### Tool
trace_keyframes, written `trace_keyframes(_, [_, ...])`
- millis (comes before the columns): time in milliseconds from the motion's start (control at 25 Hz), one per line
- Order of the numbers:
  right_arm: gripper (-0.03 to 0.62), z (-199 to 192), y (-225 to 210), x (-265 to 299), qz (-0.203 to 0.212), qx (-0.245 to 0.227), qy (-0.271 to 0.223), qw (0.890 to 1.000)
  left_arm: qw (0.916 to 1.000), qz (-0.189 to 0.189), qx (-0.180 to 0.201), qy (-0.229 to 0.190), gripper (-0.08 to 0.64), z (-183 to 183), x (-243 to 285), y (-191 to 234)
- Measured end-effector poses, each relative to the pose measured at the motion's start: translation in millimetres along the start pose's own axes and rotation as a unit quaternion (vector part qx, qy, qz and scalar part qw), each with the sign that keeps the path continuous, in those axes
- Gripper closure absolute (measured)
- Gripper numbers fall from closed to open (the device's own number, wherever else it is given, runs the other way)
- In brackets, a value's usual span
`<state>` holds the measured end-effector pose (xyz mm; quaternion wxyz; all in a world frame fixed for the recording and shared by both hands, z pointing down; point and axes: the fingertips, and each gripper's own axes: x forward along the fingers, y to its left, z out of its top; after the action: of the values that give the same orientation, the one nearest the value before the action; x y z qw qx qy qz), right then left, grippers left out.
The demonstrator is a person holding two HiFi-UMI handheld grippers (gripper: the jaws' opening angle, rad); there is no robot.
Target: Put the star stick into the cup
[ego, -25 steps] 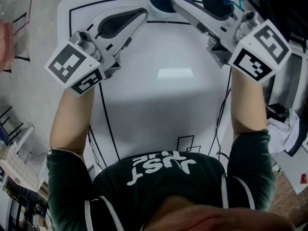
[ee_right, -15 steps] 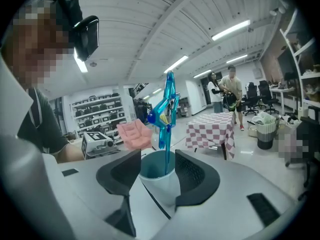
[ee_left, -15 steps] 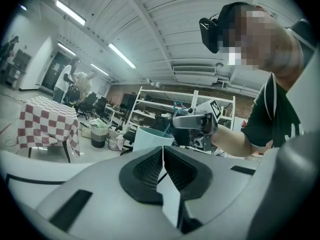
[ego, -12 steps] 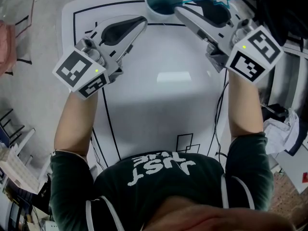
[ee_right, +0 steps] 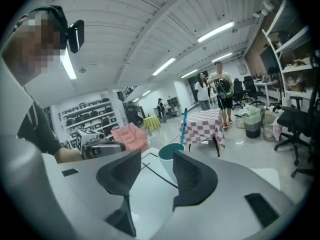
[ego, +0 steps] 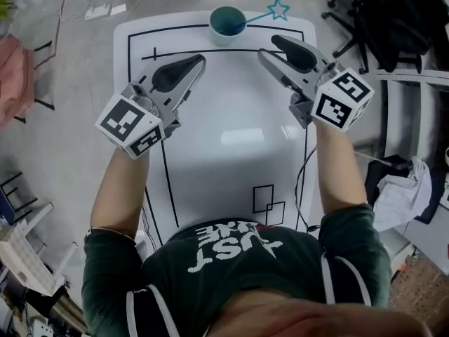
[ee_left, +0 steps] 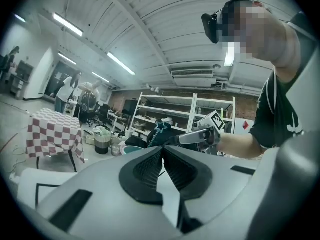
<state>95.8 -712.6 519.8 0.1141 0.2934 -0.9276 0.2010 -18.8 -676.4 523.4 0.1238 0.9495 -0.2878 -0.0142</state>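
Two claws hover over the white counter (ego: 231, 139), both pointing toward the top of the frame. My left claw (ego: 198, 62) is pinched fully together, pads touching. My right claw (ego: 271, 48) stands parted with a moderate gap and nothing in its grip. At top centre of the head view the cup (ego: 226, 39) stands on the counter with the star stick (ego: 261, 17) already in it, the star leaning out to the upper right.
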Motion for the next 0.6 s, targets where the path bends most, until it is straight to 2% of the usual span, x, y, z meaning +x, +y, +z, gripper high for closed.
trace_keyframes(200, [0.377,21,42,-32,0.006,-0.001,-0.024,1.0,0.9999,-0.001,0.007,-0.016,0.54,32,-33,-35])
trace_keyframes(320, [0.416,37,74,-51,0.001,-0.004,-0.035,0.999,0.9996,-0.001,0.015,-0.026,0.54,52,-58,-58])
trace_keyframes(600, [0.5,56,177,-99,-0.007,0.0,-0.059,0.998,0.9991,-0.003,0.0,-0.041,0.541,88,-143,-122])
